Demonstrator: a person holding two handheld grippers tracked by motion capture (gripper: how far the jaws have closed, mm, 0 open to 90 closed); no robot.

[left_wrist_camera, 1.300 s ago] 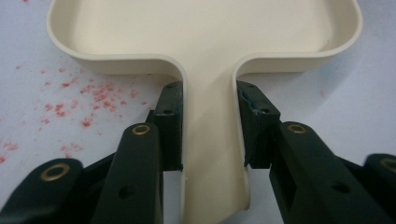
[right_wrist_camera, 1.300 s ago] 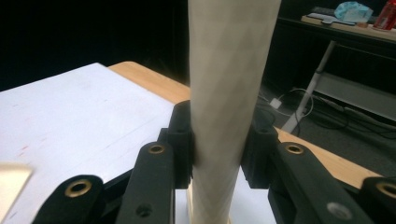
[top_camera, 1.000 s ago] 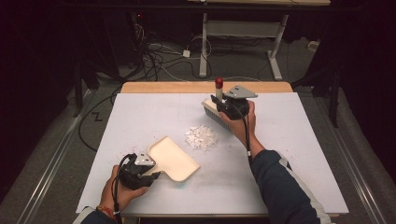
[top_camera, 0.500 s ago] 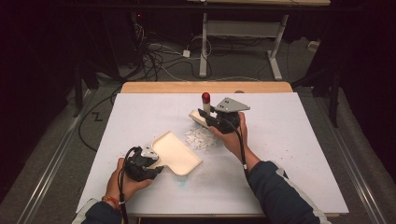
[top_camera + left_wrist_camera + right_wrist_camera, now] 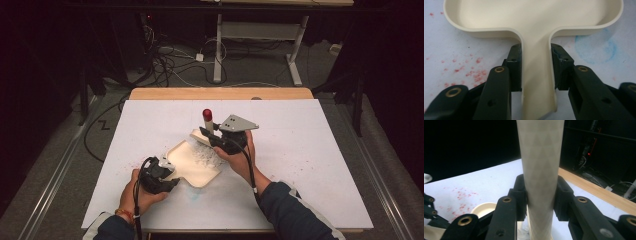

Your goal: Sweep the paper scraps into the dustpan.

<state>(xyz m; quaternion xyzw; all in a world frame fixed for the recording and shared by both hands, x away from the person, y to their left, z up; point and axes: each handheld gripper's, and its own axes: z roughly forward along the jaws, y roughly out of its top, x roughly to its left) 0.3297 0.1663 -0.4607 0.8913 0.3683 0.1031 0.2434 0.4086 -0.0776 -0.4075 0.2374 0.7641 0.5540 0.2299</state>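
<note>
A cream dustpan point(image 5: 192, 165) lies flat on the white sheet, and my left gripper point(image 5: 169, 176) is shut on its handle point(image 5: 537, 75); the pads press both sides of the handle, my left gripper point(image 5: 536, 68) seen from behind it. My right gripper point(image 5: 211, 136) is shut on the pale handle of a brush point(image 5: 540, 170), whose red tip point(image 5: 207, 114) points up. The brush head sits at the pan's far mouth. Small white scraps point(image 5: 204, 154) lie at the mouth and just inside the pan.
The white sheet point(image 5: 310, 150) covers the table, with a wooden edge point(image 5: 220, 93) at the far side. Red speckles point(image 5: 471, 72) and a blue smudge point(image 5: 596, 47) mark the sheet near the pan. Cables and a desk frame stand on the dark floor beyond.
My right gripper has moved the brush left and nearer, pushing the white scraps from the sheet to the pan's mouth. The left gripper has shifted the pan slightly right, toward the brush.
</note>
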